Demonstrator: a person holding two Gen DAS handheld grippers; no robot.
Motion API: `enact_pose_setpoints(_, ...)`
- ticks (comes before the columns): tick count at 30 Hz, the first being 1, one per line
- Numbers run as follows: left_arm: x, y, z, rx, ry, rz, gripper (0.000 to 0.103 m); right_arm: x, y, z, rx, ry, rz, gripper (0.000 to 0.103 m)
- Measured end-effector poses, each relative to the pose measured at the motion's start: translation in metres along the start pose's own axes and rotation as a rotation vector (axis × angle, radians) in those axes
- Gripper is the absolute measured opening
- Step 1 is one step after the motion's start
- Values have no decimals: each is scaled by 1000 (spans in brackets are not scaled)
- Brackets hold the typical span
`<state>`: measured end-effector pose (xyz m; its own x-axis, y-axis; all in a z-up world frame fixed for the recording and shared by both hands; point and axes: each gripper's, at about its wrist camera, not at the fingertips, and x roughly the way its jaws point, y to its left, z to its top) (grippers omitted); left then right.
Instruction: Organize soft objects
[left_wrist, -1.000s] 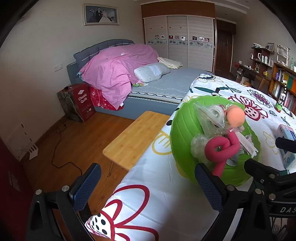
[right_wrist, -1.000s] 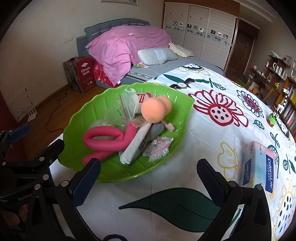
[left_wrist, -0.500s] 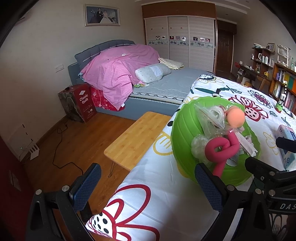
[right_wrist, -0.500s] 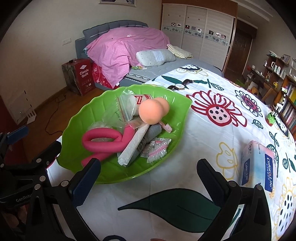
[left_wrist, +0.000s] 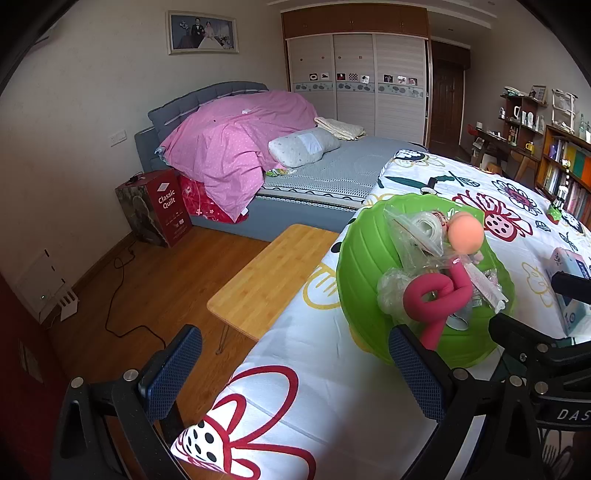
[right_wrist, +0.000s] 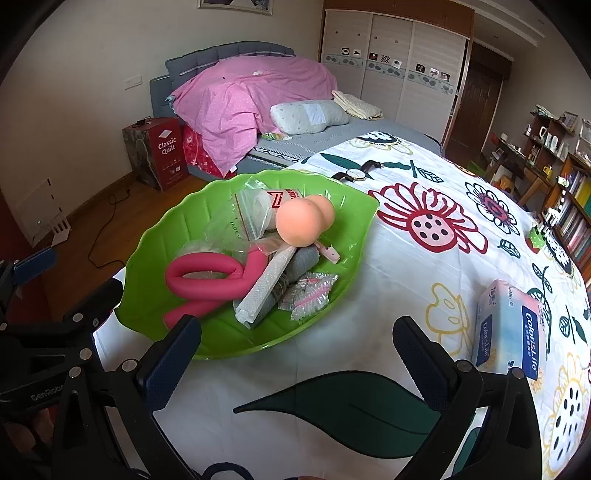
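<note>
Both grippers were held just short of the green leaf-shaped tray (right_wrist: 155, 240), which sat on the flower-print cloth (right_wrist: 406, 273) near the table's edge. Left gripper (left_wrist: 295, 373): jaws spread wide, nothing between them, over the cloth's corner with floor visible beyond. Right gripper (right_wrist: 295, 354): jaws likewise wide apart and empty, the tray's near rim just ahead. The soft objects lay heaped in the tray: a looped pink foam roller (right_wrist: 210, 277), a peach two-lobed sponge (right_wrist: 299, 221) on top, a white mesh roll (right_wrist: 266, 284) over a grey cloth roll (right_wrist: 303, 258), clear zip bags (right_wrist: 251, 218), and small wrapped packets (right_wrist: 310, 291). A tissue pack (right_wrist: 509, 328) lay apart on the cloth to the right. Risks, as judged: the items overlapped, so lifting one could drag a neighbour out; the sponge looked perched and could roll off if the bags under it shifted. The tray looked light and close to the edge; a sideways push from either jaw might slide it toward the floor. Slick bags could slip from the pads.
</note>
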<state>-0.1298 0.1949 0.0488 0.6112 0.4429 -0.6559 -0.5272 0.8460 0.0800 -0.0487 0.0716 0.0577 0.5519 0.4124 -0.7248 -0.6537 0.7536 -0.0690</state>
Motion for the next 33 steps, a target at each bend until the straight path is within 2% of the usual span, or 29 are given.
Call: enact_pose_setpoints(33,-1,-4,3,11,-6,0,103,-5,-9,-2,16,-2,-9,103)
